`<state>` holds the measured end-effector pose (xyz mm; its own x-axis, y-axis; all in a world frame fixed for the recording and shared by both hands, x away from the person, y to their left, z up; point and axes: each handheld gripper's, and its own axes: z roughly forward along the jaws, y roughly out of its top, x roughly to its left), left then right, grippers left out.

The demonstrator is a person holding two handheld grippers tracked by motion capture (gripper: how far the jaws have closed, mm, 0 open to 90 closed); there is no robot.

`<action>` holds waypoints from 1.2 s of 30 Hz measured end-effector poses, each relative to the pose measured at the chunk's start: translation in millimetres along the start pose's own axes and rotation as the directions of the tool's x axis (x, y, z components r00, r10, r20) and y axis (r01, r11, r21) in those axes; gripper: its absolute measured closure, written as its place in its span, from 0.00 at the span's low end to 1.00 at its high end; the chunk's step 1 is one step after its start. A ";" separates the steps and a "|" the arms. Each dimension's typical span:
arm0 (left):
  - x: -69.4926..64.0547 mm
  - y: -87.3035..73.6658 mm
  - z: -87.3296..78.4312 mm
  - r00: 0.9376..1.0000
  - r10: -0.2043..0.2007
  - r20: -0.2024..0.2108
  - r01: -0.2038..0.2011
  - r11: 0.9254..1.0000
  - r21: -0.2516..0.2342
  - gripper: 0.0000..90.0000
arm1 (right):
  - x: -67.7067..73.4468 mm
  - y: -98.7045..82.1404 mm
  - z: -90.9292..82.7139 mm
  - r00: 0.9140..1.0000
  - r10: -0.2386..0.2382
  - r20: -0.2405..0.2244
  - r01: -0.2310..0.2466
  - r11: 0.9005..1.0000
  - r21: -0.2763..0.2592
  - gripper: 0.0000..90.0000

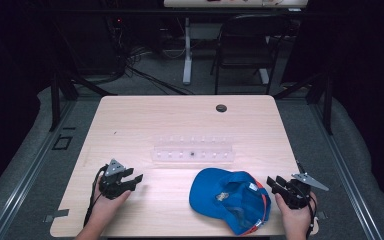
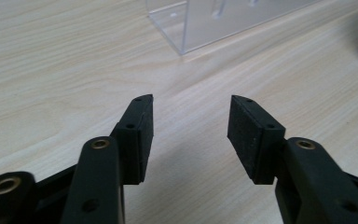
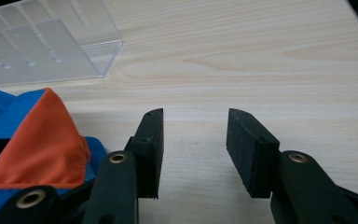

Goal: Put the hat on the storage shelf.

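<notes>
Lying upside down on the near right part of the tabletop (image 1: 145,115), a blue cap (image 1: 230,199) is seen with its hollow inside turned up, an orange trim running along its near edge and a small label visible within. In the right gripper view the cap's blue and orange fabric (image 3: 32,140) is found just left of the left jaw, apart from the pads. The right tongs (image 1: 276,185) are held by a hand (image 1: 296,216) just beside the cap's right edge, and their jaws are spread wide with bare wood between them. Behind the cap, toward the middle of the tabletop, a clear plastic rack (image 1: 193,149) is set lengthwise, with a row of small pegs or holes along it; its corner is shown at the top of the left gripper view (image 2: 186,28) and at the upper left of the right gripper view (image 3: 51,46). The left tongs (image 1: 136,178) are held by the other hand (image 1: 107,202) on the near left, well apart from the cap, released and gripping nothing. A small dark round hole (image 1: 221,108) is seen near the far edge of the tabletop. Beyond it, a dark folding chair (image 1: 245,45) is placed on the floor.
</notes>
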<state>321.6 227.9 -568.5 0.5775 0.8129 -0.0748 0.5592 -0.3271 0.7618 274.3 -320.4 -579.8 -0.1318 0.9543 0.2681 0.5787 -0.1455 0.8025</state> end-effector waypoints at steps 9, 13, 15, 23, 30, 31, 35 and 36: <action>0.4 0.4 2.4 0.999 -0.018 -0.039 0.019 1.000 0.014 0.57 | -5.5 2.2 -4.5 1.000 0.027 -0.011 -0.027 0.999 0.032 0.69; 3.7 -0.2 -0.9 0.999 -0.045 -0.024 0.046 0.999 0.010 0.56 | 0.7 10.0 -14.3 0.999 0.020 -0.033 -0.018 0.999 0.045 0.69; 5.2 -0.6 -2.1 0.998 -0.056 -0.014 0.056 0.998 0.009 0.55 | 4.0 15.6 -18.3 0.998 0.027 -0.057 -0.022 0.997 0.072 0.69; 4.0 -0.2 -2.4 0.999 -0.045 -0.009 0.045 0.999 0.010 0.54 | 20.9 28.4 -32.2 0.988 0.041 -0.146 -0.013 0.982 0.190 0.71; 1.2 0.1 -1.3 1.000 -0.029 -0.010 0.029 0.999 0.017 0.54 | 34.4 32.3 -53.2 0.971 0.054 -0.235 0.005 0.970 0.244 0.71; 0.7 0.1 -1.2 1.000 -0.028 -0.009 0.028 0.999 0.016 0.54 | 36.3 30.8 -54.8 0.970 0.048 -0.240 0.015 0.967 0.255 0.71; -0.4 -0.2 -1.5 1.000 -0.022 -0.011 0.022 1.000 0.015 0.54 | 41.5 22.8 -60.9 0.968 0.034 -0.250 0.037 0.960 0.276 0.69; -0.4 -0.2 -1.4 1.000 -0.021 -0.013 0.021 1.000 0.015 0.54 | 42.3 21.0 -61.4 0.969 0.033 -0.244 0.038 0.959 0.279 0.69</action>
<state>320.4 228.4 -567.7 0.5578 0.8259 -0.0821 0.5797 -0.3169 0.7507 231.4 -299.1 -518.9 -0.3052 0.8563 0.4167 0.7752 -0.0308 0.6310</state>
